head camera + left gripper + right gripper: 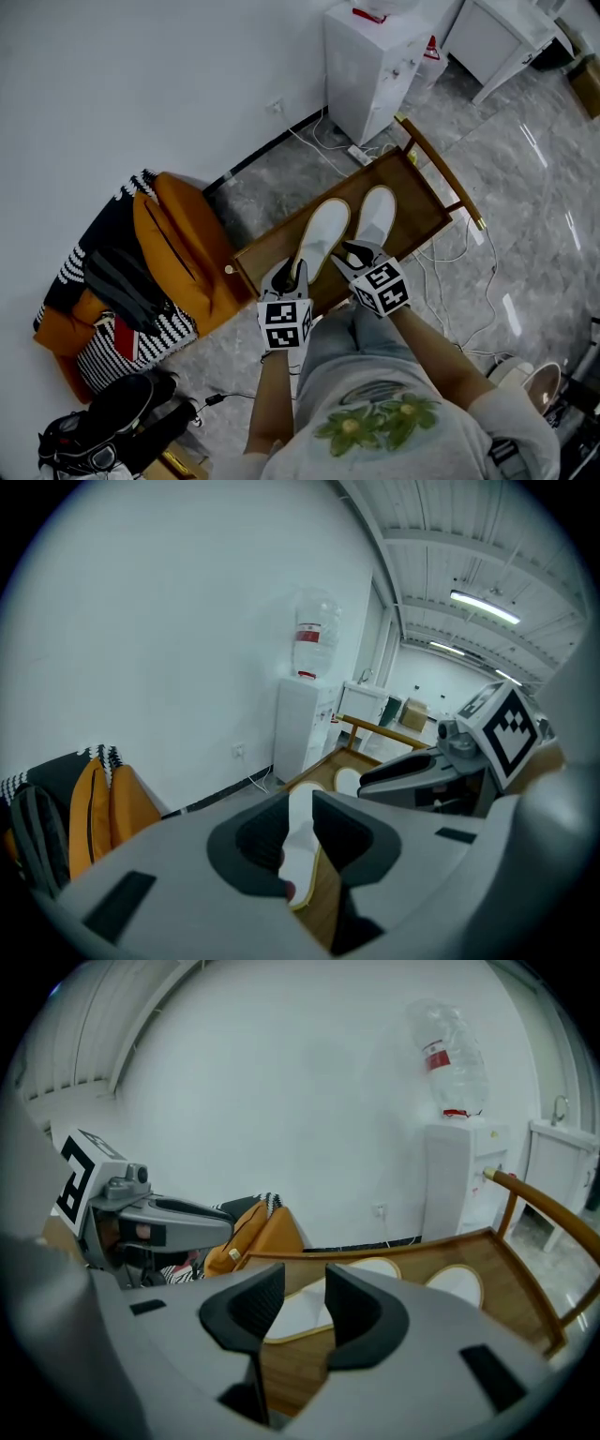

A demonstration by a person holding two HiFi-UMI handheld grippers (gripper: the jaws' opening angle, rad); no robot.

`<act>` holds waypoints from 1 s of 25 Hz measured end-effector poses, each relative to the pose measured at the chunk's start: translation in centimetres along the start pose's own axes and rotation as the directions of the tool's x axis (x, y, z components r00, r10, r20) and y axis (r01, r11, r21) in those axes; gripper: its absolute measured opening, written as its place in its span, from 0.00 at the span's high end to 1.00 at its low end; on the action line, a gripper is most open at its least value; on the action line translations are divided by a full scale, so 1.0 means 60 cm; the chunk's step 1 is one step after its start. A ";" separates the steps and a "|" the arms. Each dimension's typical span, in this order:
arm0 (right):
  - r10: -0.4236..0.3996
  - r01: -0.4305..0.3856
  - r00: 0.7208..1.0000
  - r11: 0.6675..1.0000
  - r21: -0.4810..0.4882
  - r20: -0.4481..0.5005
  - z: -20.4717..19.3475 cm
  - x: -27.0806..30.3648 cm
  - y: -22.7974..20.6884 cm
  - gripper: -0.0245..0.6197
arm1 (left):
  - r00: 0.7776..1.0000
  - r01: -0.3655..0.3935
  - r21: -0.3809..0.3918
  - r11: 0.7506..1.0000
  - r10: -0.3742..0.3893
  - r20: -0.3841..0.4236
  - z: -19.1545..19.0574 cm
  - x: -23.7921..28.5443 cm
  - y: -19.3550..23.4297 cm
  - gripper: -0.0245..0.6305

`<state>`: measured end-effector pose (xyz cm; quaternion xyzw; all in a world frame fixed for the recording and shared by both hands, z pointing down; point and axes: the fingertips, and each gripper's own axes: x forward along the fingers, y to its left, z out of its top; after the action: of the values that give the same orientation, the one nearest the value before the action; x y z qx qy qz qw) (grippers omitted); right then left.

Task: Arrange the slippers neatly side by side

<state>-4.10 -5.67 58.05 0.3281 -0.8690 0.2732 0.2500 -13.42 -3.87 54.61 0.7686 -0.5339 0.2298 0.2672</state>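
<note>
Two white slippers lie side by side, toes away from me, on a low wooden tray (424, 214): the left slipper (322, 234) and the right slipper (377, 214). My left gripper (296, 272) hovers at the heel of the left slipper. In the left gripper view its jaws (300, 832) stand slightly apart, and the left slipper (302, 846) shows in the gap, with no clear pressing. My right gripper (352, 253) is at the heel of the right slipper. In the right gripper view it (305, 1307) stands open with nothing gripped, and both slippers lie beyond it.
A white water dispenser (370, 66) stands beyond the tray against the wall. An orange bag (178, 244) on striped cloth sits to the tray's left. Black shoes (103, 422) lie at the lower left. Cables (441, 272) run over the grey floor on the right.
</note>
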 end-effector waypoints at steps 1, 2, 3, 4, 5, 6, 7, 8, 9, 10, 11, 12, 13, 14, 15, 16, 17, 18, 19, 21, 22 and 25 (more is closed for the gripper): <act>-0.002 0.002 1.000 1.000 -0.001 -0.007 -0.003 0.003 -0.003 0.75 | 1.000 -0.001 -0.002 1.000 0.001 -0.007 -0.005 0.003 0.002 0.84; -0.004 0.004 1.000 1.000 -0.002 -0.013 -0.006 0.007 -0.005 0.75 | 1.000 -0.002 -0.003 1.000 0.002 -0.014 -0.010 0.005 0.004 0.80; -0.005 0.005 1.000 1.000 -0.003 -0.020 -0.009 0.010 -0.007 0.74 | 1.000 -0.003 -0.004 1.000 0.003 -0.021 -0.015 0.008 0.006 0.78; -0.006 0.006 1.000 1.000 -0.002 -0.028 -0.012 0.014 -0.009 0.74 | 1.000 -0.002 -0.004 1.000 0.002 -0.027 -0.021 0.011 0.009 0.77; -0.005 0.005 0.999 1.000 -0.001 -0.035 -0.015 0.019 -0.010 0.73 | 0.999 -0.001 -0.004 1.000 0.001 -0.034 -0.026 0.014 0.011 0.76; -0.004 0.004 0.999 1.000 0.001 -0.042 -0.018 0.023 -0.011 0.73 | 0.999 0.002 -0.003 1.000 -0.002 -0.042 -0.030 0.017 0.012 0.75; -0.004 0.004 0.999 1.000 0.002 -0.049 -0.021 0.028 -0.012 0.72 | 0.999 0.006 -0.002 1.000 -0.006 -0.049 -0.035 0.020 0.014 0.73; -0.003 0.003 0.998 1.000 0.004 -0.057 -0.025 0.033 -0.013 0.72 | 0.998 0.009 -0.001 1.000 -0.009 -0.057 -0.040 0.023 0.015 0.72; -0.004 0.004 0.998 1.000 0.004 -0.064 -0.028 0.037 -0.013 0.72 | 0.998 0.013 0.000 1.000 -0.013 -0.066 -0.045 0.026 0.016 0.71; -0.004 0.004 0.997 1.000 0.004 -0.072 -0.032 0.041 -0.013 0.71 | 0.997 0.017 0.002 1.000 -0.017 -0.075 -0.051 0.029 0.017 0.69; -0.004 0.005 0.997 1.000 0.005 -0.079 -0.035 0.045 -0.013 0.71 | 0.996 0.022 0.003 1.000 -0.021 -0.086 -0.056 0.032 0.018 0.68; -0.005 0.005 0.996 1.000 0.005 -0.085 -0.037 0.049 -0.014 0.71 | 0.995 0.026 0.006 1.000 -0.025 -0.097 -0.060 0.034 0.018 0.67; -0.005 0.006 0.996 1.000 0.005 -0.090 -0.038 0.052 -0.015 0.70 | 0.994 0.029 0.011 1.000 -0.027 -0.109 -0.063 0.037 0.019 0.66; -0.006 0.007 0.996 1.000 0.006 -0.093 -0.039 0.055 -0.016 0.70 | 0.993 0.032 0.017 0.999 -0.030 -0.118 -0.066 0.039 0.020 0.65; -0.007 0.008 0.995 1.000 0.007 -0.096 -0.039 0.057 -0.017 0.69 | 0.992 0.035 0.023 0.999 -0.031 -0.126 -0.070 0.041 0.020 0.64; -0.008 0.009 0.995 1.000 0.008 -0.099 -0.041 0.059 -0.018 0.69 | 0.991 0.037 0.028 0.999 -0.033 -0.132 -0.073 0.043 0.021 0.63; -0.009 0.010 0.995 1.000 0.008 -0.103 -0.043 0.062 -0.018 0.68 | 0.990 0.038 0.031 0.999 -0.034 -0.138 -0.078 0.045 0.022 0.62; -0.009 0.010 0.994 1.000 0.008 -0.109 -0.046 0.064 -0.019 0.68 | 0.989 0.038 0.032 0.999 -0.033 -0.144 -0.082 0.047 0.023 0.62; -0.009 0.010 0.993 1.000 0.007 -0.115 -0.049 0.067 -0.020 0.67 | 0.988 0.037 0.031 0.999 -0.032 -0.150 -0.086 0.049 0.024 0.61; -0.011 0.011 0.992 1.000 0.005 -0.123 -0.054 0.071 -0.023 0.66 | 0.986 0.034 0.024 0.999 -0.030 -0.164 -0.095 0.054 0.026 0.61; -0.013 0.014 0.992 1.000 0.004 -0.127 -0.056 0.073 -0.025 0.66 | 0.985 0.032 0.019 0.999 -0.029 -0.170 -0.100 0.056 0.027 0.61; -0.023 0.024 0.989 1.000 0.005 -0.143 -0.065 0.081 -0.029 0.66 | 0.981 0.031 0.005 1.000 -0.030 -0.192 -0.116 0.060 0.030 0.60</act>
<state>-5.11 -6.41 64.39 0.3186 -0.8440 0.2961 0.3138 -14.41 -2.34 62.46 0.7520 -0.4929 0.3009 0.3178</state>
